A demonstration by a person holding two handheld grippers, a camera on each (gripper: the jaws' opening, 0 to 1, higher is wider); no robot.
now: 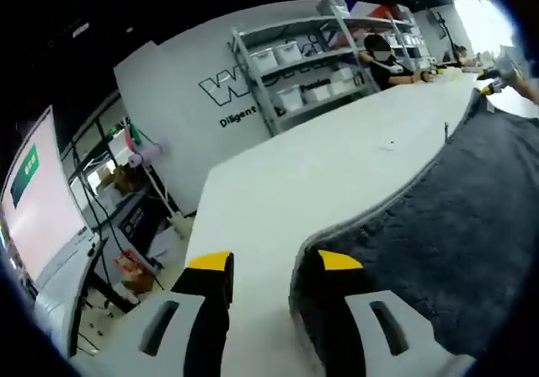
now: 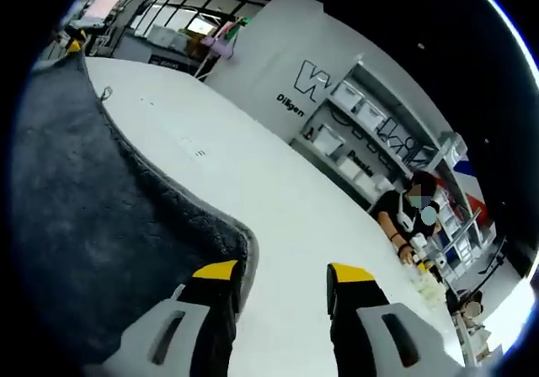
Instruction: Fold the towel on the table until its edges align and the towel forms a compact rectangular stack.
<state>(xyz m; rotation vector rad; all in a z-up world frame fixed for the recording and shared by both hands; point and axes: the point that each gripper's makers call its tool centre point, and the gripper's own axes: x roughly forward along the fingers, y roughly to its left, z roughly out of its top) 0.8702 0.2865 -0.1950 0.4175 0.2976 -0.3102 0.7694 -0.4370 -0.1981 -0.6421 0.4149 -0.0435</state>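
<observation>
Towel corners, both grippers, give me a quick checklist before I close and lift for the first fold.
1. Left gripper open: ok, jaws apart.
2. Right gripper open: ok, jaws apart.
3. Left jaws straddle the dark grey towel corner: not ok, only the right-hand jaw lies over the corner; the gap shows bare white table.
4. Right jaws straddle a corner: not ok, the rounded corner sits at the left-hand jaw, not between them.
5. Towel flat between the grippers: cannot tell, part is out of view.
6. Table beyond the edge free for folding: ok.
</observation>
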